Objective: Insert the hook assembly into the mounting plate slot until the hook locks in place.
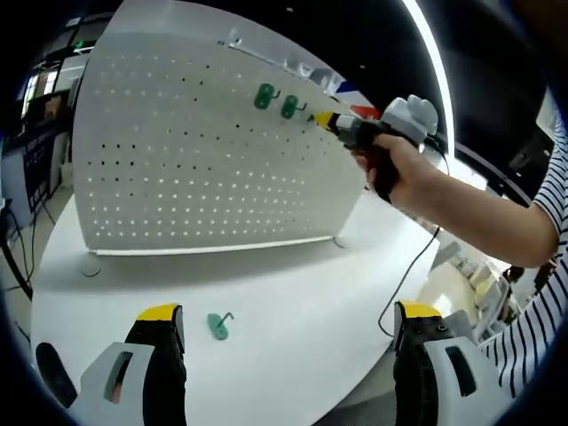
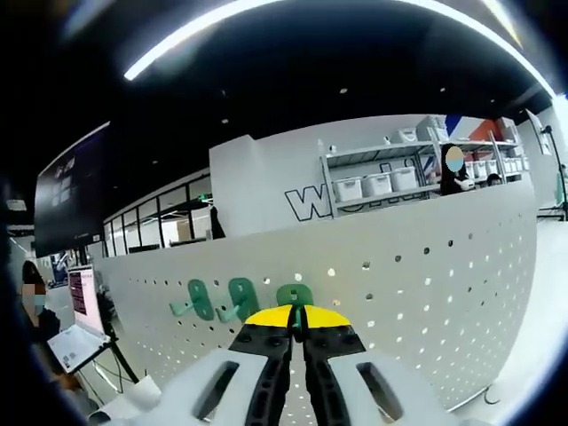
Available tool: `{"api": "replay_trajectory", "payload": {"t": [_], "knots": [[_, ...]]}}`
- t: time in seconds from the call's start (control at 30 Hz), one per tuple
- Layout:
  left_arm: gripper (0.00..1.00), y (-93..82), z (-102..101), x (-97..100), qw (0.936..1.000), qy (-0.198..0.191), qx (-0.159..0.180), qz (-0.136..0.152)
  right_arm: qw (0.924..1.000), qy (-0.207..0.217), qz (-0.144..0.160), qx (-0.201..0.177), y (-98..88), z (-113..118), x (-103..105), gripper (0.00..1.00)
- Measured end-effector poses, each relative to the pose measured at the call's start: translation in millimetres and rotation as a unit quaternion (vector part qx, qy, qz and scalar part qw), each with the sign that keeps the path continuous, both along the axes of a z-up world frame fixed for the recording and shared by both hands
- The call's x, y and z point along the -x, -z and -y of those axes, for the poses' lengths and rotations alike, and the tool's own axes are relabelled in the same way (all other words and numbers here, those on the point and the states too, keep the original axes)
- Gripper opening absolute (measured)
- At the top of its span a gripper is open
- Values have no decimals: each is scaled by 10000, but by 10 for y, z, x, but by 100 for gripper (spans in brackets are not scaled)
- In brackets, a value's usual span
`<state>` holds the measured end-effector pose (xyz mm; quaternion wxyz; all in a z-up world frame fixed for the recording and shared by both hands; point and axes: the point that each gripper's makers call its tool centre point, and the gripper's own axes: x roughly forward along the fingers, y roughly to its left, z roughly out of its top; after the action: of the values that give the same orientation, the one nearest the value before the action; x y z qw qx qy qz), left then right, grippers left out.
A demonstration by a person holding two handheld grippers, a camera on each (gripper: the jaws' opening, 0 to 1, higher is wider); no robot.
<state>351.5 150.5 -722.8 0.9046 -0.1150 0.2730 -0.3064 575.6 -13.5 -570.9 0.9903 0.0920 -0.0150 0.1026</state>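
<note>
A white pegboard (image 1: 204,151) stands upright on the white table (image 1: 293,284). Two green hooks (image 1: 264,96) (image 1: 289,107) hang side by side near its upper right. In a person's hand, my right gripper (image 1: 324,119) presses its yellow tips to the board just right of them. In the right gripper view its jaws (image 2: 297,318) are shut on a third green hook (image 2: 294,295) held against the pegboard (image 2: 426,284), beside the two hung hooks (image 2: 197,299) (image 2: 238,297). Another green hook (image 1: 218,325) lies on the table in front of my open left gripper (image 1: 288,312).
A black cable (image 1: 410,271) trails from the right gripper over the table's right edge. A striped sleeve (image 1: 541,319) fills the right side. Behind the board are shelves with bins (image 2: 373,186), a person (image 2: 454,169), and a stand with a laptop (image 2: 75,342) at left.
</note>
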Motion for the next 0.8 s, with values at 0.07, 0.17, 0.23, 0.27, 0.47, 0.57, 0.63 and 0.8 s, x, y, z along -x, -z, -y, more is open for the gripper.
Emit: {"api": "replay_trajectory", "payload": {"t": [0.07, 0.17, 0.23, 0.27, 0.47, 0.57, 0.63, 0.8], "knots": [[100, 6, -6, 2, 10000, -2, -11, -11, 10000, 19, 38, -8, -32, 0, -19, 0], [100, 5, -20, 7, 10000, -11, -17, -18, 9999, 50, 97, -31, -75, -4, -42, 0], [99, 11, -37, 8, 10000, -30, -16, -32, 9999, 97, 115, -39, -85, 0, -57, 0], [99, 18, -46, 10, 10000, -34, -24, -44, 9999, 108, 110, -43, -83, 0, -60, 0], [99, 27, -83, 2, 10000, -67, -34, -66, 9997, 192, 128, -47, -75, 19, -65, 0], [98, 35, -88, 4, 9999, -66, -39, -81, 9998, 183, 99, -58, -61, 10, -80, 0], [98, 44, -92, 6, 9999, -72, -42, -98, 9997, 201, 100, -19, -55, 8, -89, 0], [98, 55, -95, 12, 9999, -85, -38, -119, 9997, 240, 102, -21, -44, 15, -94, 0]]}}
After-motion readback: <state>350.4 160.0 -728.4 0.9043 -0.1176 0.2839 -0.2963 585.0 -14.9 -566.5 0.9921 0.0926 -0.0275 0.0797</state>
